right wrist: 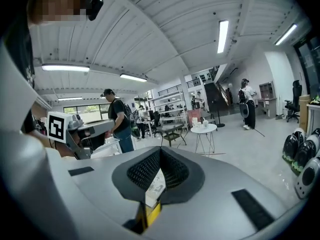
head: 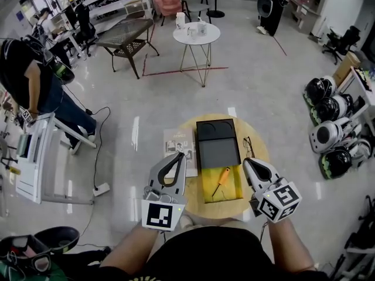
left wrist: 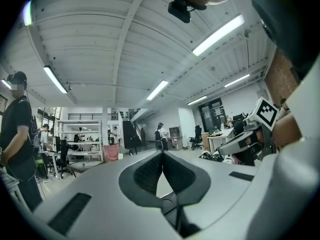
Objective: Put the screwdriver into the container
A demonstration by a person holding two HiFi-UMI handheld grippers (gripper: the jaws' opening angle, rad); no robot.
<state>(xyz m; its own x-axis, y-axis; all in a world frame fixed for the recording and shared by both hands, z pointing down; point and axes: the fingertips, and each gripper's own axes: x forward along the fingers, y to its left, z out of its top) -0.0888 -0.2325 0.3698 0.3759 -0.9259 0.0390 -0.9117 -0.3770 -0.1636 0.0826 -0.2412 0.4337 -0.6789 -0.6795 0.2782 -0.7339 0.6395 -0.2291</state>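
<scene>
In the head view, an orange-handled screwdriver (head: 222, 180) lies inside the yellow open container (head: 234, 189) on the round wooden table (head: 258, 142). A black box (head: 217, 145) sits just behind the yellow one. My left gripper (head: 179, 155) hovers left of the container with its jaws touching and nothing between them. My right gripper (head: 246, 161) is raised just right of the container, jaws also together and empty. In the left gripper view the pads (left wrist: 150, 171) meet at the tip. The right gripper view shows its pads (right wrist: 175, 170) closed, with yellow below them.
A paper booklet (head: 177, 142) and a pair of glasses (head: 248, 147) lie on the round table. A white side table (head: 196, 34) and dark low table (head: 126, 34) stand farther back. A person (head: 35, 81) and white desk (head: 35, 157) are left; helmets (head: 331, 116) right.
</scene>
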